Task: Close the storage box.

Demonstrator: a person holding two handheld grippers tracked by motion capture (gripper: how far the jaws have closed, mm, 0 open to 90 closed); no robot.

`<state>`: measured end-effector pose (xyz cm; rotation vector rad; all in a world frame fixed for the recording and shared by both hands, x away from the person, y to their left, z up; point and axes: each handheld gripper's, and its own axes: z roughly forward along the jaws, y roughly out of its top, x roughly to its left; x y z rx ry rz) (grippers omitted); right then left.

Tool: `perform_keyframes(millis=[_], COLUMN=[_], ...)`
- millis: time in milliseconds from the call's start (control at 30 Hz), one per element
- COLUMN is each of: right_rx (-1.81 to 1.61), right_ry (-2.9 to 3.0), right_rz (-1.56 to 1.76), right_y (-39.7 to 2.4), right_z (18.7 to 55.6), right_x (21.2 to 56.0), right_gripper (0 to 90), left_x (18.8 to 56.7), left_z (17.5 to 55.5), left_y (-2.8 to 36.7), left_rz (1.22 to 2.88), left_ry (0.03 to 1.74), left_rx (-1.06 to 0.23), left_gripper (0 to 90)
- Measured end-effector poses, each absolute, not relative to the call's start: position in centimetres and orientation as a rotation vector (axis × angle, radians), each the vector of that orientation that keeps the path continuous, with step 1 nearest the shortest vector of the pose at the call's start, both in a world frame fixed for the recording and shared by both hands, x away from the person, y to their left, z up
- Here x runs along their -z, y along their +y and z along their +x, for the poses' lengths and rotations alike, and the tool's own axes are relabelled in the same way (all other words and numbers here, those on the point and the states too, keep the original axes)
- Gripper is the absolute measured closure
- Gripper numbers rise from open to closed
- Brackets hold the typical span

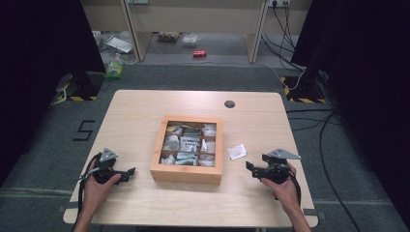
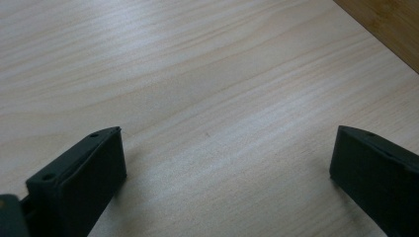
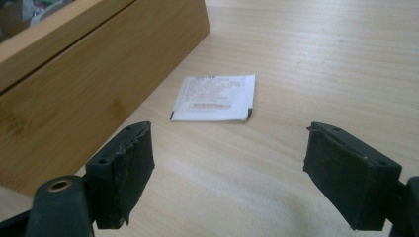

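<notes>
A wooden box [image 1: 186, 173] with several compartments of small packets stands in the middle of the table. A flat white sachet [image 1: 237, 151] lies on the table just right of it, flat and free [image 3: 213, 98] in the right gripper view. My right gripper [image 1: 249, 167] is low over the table in front of the sachet, open, with nothing between its jaws [image 3: 227, 163]. My left gripper [image 1: 130, 171] rests left of the box, open over bare wood [image 2: 227, 158].
The box's wooden side wall [image 3: 99, 84] rises close on the left in the right gripper view; a corner of it [image 2: 390, 24] is in the left gripper view. A round cable port [image 1: 229, 104] sits near the table's far edge. Cables and clutter lie on the floor beyond.
</notes>
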<state>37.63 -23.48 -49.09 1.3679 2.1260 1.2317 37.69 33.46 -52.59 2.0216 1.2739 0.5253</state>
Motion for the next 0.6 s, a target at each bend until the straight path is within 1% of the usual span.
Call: perform_keyframes(millis=[600], right_rx=[-1.114], right_ry=[2.234], right_rz=[1.304], right_y=[-22.7], right_z=[34.9], right_x=[50.1], right_gripper=[19.2], left_x=[52.6], left_z=[37.7], left_y=[33.5], left_rz=[2.021], left_ry=[1.274], left_rx=[-0.526], left_gripper=[0.0])
